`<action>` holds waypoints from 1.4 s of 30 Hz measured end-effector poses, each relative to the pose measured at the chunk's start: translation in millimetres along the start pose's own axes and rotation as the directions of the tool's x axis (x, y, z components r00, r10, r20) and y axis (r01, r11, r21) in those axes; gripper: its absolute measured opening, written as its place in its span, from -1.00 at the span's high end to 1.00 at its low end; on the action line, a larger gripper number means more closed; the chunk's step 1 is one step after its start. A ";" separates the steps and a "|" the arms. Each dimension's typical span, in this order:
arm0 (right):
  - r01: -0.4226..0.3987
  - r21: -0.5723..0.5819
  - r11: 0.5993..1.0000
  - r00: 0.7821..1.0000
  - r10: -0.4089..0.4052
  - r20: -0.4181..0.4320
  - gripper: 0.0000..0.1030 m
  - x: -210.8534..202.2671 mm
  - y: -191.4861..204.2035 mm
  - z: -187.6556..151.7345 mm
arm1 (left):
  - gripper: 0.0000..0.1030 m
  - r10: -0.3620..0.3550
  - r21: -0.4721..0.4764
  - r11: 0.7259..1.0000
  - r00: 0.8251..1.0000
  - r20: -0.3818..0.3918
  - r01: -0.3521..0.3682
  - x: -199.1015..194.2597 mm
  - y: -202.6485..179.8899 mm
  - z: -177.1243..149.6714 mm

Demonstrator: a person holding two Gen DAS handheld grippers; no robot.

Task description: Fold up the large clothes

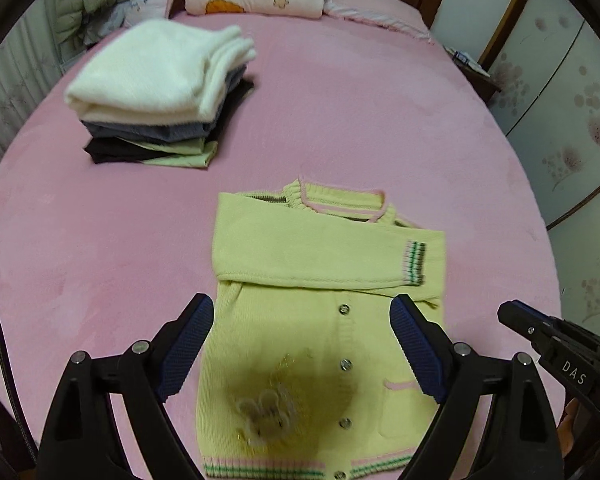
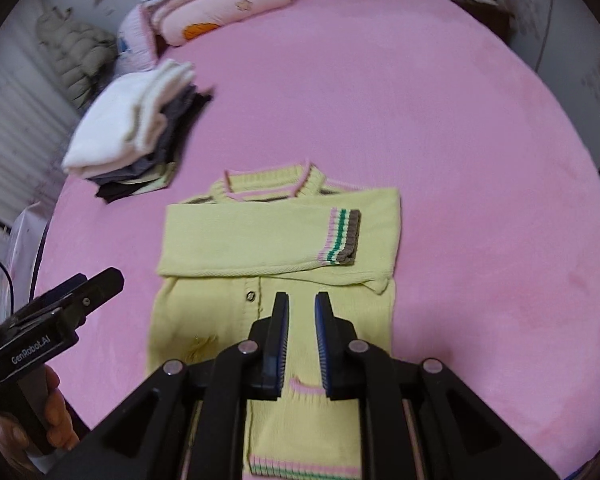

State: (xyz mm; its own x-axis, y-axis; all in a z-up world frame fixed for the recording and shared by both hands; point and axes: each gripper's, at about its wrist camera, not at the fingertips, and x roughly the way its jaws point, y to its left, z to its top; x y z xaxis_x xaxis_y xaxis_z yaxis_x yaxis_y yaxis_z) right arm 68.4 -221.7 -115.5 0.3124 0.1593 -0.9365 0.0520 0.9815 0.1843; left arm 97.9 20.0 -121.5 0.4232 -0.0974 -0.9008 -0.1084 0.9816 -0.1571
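So far, sleeves lie folded across my yellow cardigan at lower centre; its bottom-up fold remains. My left claw gapes empty, right claw nearly closed, empty.

One yellow cardigan with four buttons showing, one stack of folded clothes, two grippers and one pink bed are in view.

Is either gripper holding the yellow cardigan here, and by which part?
Neither. The left gripper is open and the right gripper nearly shut on nothing, above the cardigan.
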 end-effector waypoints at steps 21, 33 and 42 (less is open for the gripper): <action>-0.058 -0.131 0.990 0.996 0.067 0.063 0.74 -64.9 -16.6 -69.9 | -0.73 0.044 -0.020 0.999 0.994 0.101 -0.042 -82.1 7.5 -87.9; -0.050 0.052 0.997 0.993 0.055 -0.107 0.33 -19.6 -32.3 -142.3 | -0.73 0.005 -0.031 0.999 0.991 -0.131 -0.009 -5.4 79.1 -162.2; -0.014 0.212 0.977 0.982 0.053 -0.180 0.33 25.8 -51.3 -186.6 | -0.73 -0.047 -0.039 0.998 0.977 -0.209 0.040 44.1 112.4 -187.8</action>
State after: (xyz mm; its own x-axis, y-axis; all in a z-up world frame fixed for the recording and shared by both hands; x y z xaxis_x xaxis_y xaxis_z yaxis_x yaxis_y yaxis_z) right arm -103.2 -248.2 -204.8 0.1384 0.2279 -0.9638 0.2472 0.9344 0.2565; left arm -64.6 95.3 -254.9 0.2307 -0.1755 -0.9571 -0.1263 0.9699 -0.2083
